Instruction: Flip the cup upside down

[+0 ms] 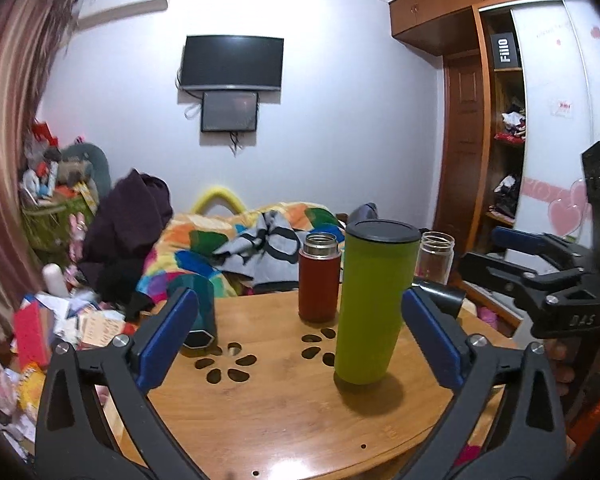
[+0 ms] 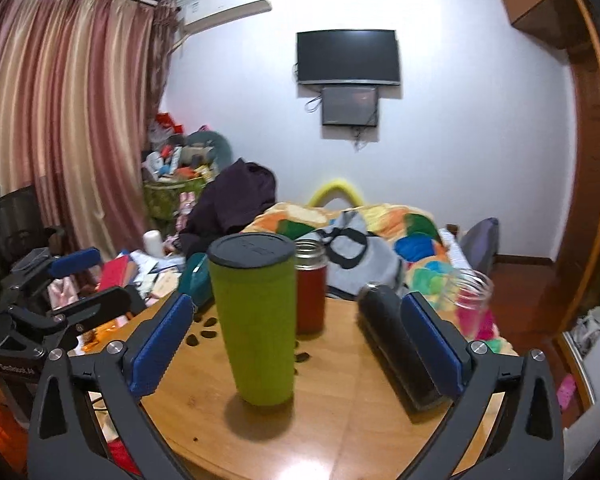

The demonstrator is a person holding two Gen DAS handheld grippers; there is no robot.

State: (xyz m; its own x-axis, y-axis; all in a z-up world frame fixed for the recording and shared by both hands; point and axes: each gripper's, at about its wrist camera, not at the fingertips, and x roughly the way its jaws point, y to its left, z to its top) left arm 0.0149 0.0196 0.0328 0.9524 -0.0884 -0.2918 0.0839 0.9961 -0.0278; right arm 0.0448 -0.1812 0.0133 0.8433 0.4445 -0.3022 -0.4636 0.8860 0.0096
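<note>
Standing near the middle of the round table (image 1: pixel 284 412), the green cup (image 1: pixel 370 304) rests narrow end down with a dark lid on its wide top, a red flask (image 1: pixel 318 280) just behind it. Both the left gripper (image 1: pixel 300 340) and right gripper (image 2: pixel 296 344) are spread wide, holding nothing. The cup looks stiff, matte and probably light, but top-heavy on that small base; I would grasp mid-body, below the lid.

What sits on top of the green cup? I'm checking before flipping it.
A black lid caps the green cup, which stands upright on the table. The contents are hidden.
</note>
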